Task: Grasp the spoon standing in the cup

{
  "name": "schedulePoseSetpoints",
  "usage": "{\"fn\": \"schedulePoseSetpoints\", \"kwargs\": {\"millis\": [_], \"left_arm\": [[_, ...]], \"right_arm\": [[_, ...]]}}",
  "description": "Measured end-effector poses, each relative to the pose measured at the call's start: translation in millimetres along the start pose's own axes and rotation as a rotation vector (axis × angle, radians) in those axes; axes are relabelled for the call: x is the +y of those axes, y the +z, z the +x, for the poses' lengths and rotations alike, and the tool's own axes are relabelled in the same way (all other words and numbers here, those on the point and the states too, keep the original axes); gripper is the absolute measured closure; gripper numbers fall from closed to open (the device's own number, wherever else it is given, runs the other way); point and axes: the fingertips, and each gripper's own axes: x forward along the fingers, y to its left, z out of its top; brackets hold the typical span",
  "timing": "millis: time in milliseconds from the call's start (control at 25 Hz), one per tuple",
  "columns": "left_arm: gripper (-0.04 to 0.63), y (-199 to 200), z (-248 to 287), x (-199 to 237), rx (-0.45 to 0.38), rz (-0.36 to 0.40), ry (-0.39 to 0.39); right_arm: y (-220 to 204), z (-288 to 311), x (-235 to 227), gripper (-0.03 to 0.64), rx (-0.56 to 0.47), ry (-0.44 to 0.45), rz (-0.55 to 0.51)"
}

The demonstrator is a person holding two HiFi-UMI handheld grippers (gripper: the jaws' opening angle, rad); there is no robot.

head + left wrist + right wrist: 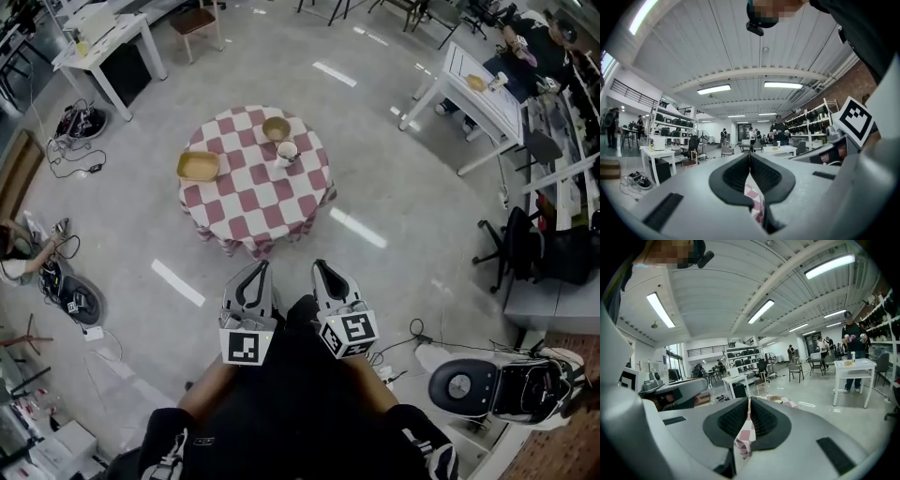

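A white cup (pixel 287 151) stands on the round table with the red-and-white checked cloth (pixel 253 202), right of its middle. The spoon in it is too small to make out. Both grippers hang low near the person's body, well short of the table's near edge. My left gripper (pixel 260 269) is shut with nothing in it, its tips meeting in the left gripper view (pixel 750 157). My right gripper (pixel 321 268) is also shut and empty, tips touching in the right gripper view (pixel 749 401). A strip of checked cloth (pixel 742 439) shows through each gripper's gap.
A tan rectangular basket (pixel 198 166) and a round bowl (pixel 277 128) share the table. White desks (pixel 103 37) (pixel 483 94), chairs and floor cables (pixel 75 122) ring the room. A wheeled machine (pixel 487 384) stands at lower right. People stand at a far white table (pixel 853 364).
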Motion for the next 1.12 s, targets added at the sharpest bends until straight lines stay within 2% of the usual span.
{"fn": "schedulePoseSetpoints", "kwargs": {"millis": [160,520,680,880,1120], "left_arm": [[0.584,-2.7,24.9,16.8,0.011,-0.032,0.014],[0.584,-10.1,105.0,31.0,0.013,-0.050,-0.028],[0.584,-15.5,158.0,27.6,-0.021,0.006,-0.096],[0.584,-29.7,216.9,43.4,0.028,-0.007,-0.086],[0.583,-51.7,290.5,57.4,0.117,0.058,-0.076]], "right_arm": [[1.5,20.4,-10.2,0.580,0.014,-0.010,-0.003],[10.8,79.9,-48.3,0.580,0.024,0.013,0.004],[22.6,113.8,-83.9,0.580,0.021,0.020,0.010],[44.1,159.7,-117.7,0.580,0.032,0.039,0.014],[61.7,214.9,-167.9,0.580,0.049,0.052,0.026]]}}
